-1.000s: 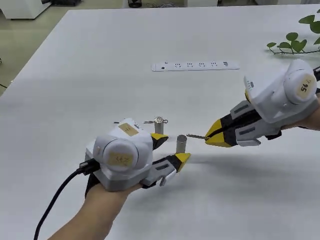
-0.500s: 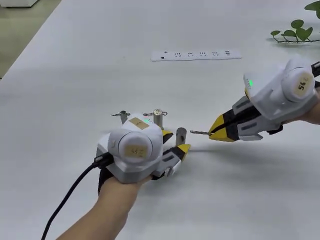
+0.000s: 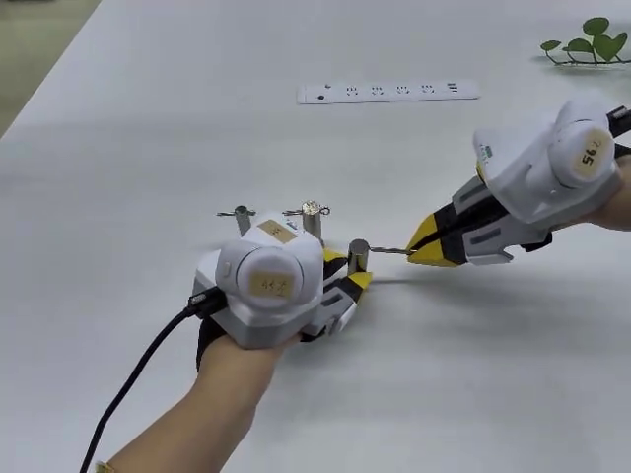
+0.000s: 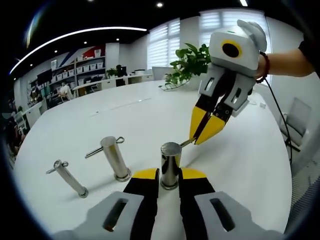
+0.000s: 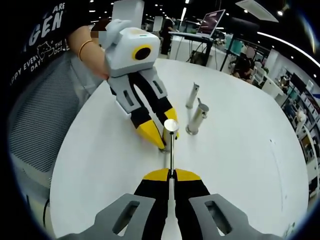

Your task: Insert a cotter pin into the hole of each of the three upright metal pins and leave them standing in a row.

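Three upright metal pins stand on the white table (image 3: 148, 148). The far-left pin (image 3: 244, 219) and the middle pin (image 3: 313, 220) each carry a cotter pin through the top. My left gripper (image 3: 347, 270) is shut on the lower part of the third pin (image 3: 358, 256), seen close up in the left gripper view as the pin (image 4: 170, 162) between the jaws. My right gripper (image 3: 419, 250) is shut on a cotter pin (image 3: 390, 250), whose tip touches the top of the third pin (image 5: 171, 126). Whether the cotter pin (image 5: 171, 150) has entered the hole is hidden.
A white power strip (image 3: 387, 92) lies further back on the table. A green plant (image 3: 590, 44) sits at the far right corner. The left gripper's black cable (image 3: 138, 370) trails toward the near edge. A person's striped shirt (image 5: 45, 130) is behind the left gripper.
My right gripper has moved left, bringing the cotter pin's tip from a gap away up to the third pin's top. The left gripper has stayed at that pin.
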Tool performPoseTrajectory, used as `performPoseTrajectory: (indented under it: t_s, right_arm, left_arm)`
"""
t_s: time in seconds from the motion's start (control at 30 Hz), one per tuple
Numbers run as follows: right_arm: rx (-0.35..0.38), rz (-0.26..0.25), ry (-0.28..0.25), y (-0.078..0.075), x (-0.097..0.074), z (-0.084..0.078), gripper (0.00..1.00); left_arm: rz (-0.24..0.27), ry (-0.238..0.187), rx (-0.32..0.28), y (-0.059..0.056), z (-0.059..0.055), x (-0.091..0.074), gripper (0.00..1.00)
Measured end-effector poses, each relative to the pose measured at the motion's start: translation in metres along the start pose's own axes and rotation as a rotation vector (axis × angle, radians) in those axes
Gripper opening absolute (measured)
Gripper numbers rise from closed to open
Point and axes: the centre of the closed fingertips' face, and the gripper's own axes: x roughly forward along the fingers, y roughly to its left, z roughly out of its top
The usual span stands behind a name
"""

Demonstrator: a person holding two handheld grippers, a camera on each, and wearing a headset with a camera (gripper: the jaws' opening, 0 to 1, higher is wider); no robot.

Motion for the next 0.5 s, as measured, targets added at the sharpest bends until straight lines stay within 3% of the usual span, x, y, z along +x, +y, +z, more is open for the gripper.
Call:
performPoseTrajectory:
  t_s: [0.5]
  right_arm:
    - [-0.035, 0.012, 0.012, -0.0005, -0.0003, 0.0037, 0.00]
  left_arm:
    - [-0.060, 0.006, 0.034, 0.0017, 0.0005, 0.0035, 0.10]
